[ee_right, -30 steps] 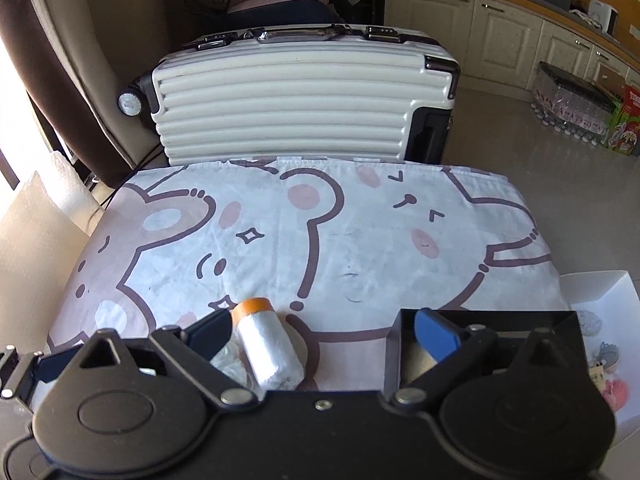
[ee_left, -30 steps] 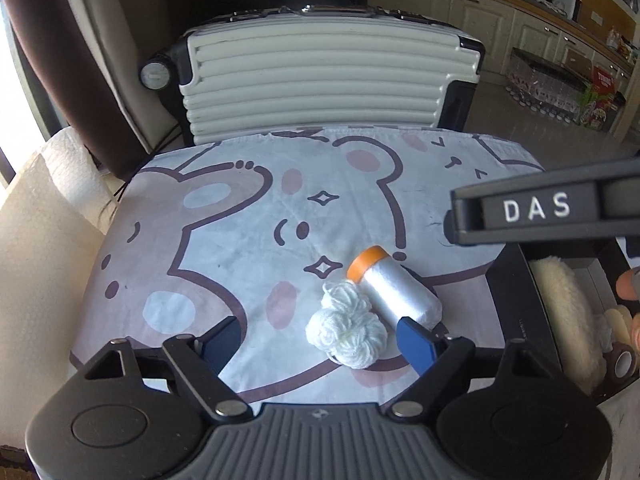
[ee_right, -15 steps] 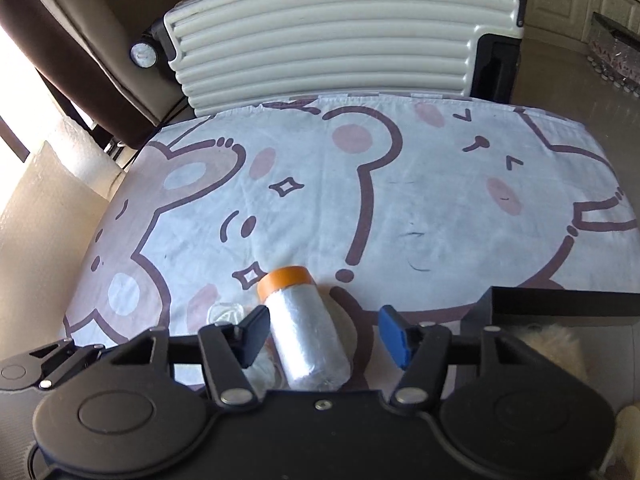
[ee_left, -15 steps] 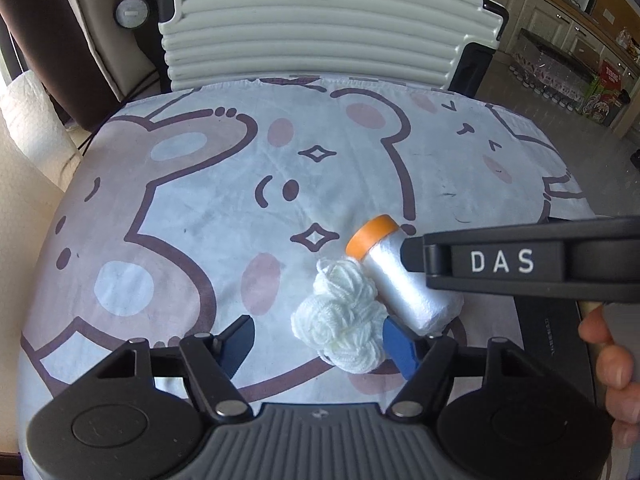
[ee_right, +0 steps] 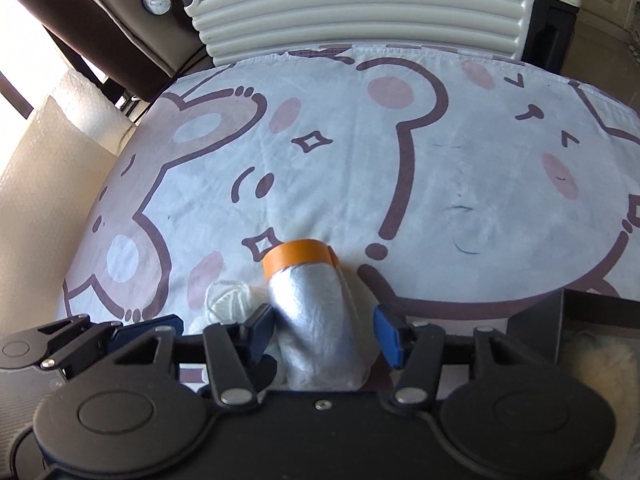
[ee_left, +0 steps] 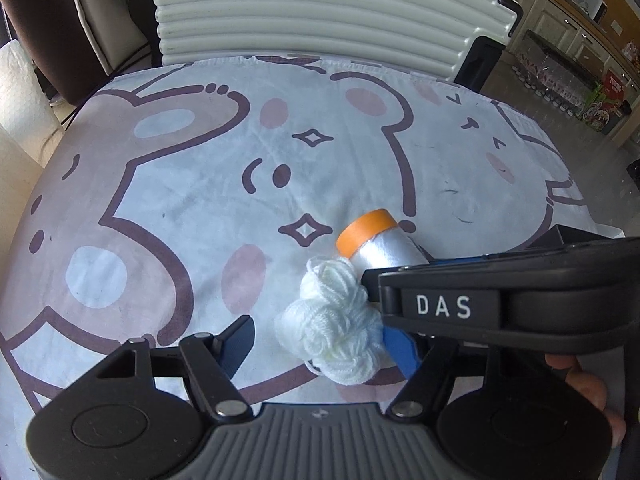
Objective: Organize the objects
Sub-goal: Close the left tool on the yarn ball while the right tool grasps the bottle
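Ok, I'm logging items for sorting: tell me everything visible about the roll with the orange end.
The roll is a cylinder wrapped in crinkly, translucent whitish plastic film, with an orange band at its far end. It lies on its side on the bear-print cloth, orange end pointing away. The right gripper straddles it with jaws open, one finger close against its left side. The white yarn ball sits against its left side.

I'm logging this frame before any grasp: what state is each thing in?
left gripper: open, straddling the yarn.
right gripper: open, straddling the roll.
yarn ball: loose, lying on the sheet.
orange-capped roll: lying on its side, touching the yarn.
suitcase: closed, lying on its side.
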`<action>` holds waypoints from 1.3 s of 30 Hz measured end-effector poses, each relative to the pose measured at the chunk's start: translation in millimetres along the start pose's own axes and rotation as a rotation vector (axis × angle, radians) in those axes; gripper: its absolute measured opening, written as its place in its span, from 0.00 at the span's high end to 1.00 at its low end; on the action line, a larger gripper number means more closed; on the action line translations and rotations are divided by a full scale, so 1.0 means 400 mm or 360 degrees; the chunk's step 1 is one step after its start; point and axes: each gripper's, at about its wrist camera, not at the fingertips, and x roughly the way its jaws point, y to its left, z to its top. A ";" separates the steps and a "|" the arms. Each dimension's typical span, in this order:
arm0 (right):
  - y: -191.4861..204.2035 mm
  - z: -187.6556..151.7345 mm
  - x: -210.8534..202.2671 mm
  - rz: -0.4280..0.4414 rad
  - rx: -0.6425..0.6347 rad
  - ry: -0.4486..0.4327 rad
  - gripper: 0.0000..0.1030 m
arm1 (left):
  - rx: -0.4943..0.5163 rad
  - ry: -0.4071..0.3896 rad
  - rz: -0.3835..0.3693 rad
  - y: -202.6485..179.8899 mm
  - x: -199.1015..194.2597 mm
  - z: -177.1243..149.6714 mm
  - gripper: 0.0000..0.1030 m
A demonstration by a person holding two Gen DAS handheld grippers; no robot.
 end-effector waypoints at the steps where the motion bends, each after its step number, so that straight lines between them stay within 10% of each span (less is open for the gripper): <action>1: 0.000 0.004 0.001 -0.0001 0.0024 0.0009 0.58 | -0.0004 0.0005 -0.0006 0.001 0.002 0.000 0.30; 20: -0.018 0.031 -0.046 -0.0060 0.0157 -0.0089 0.60 | -0.0559 0.0129 -0.0135 0.043 0.038 0.007 0.46; 39: 0.013 0.006 -0.118 -0.0102 0.0111 -0.0137 0.60 | -0.0582 0.0070 -0.0064 0.072 -0.067 0.006 0.60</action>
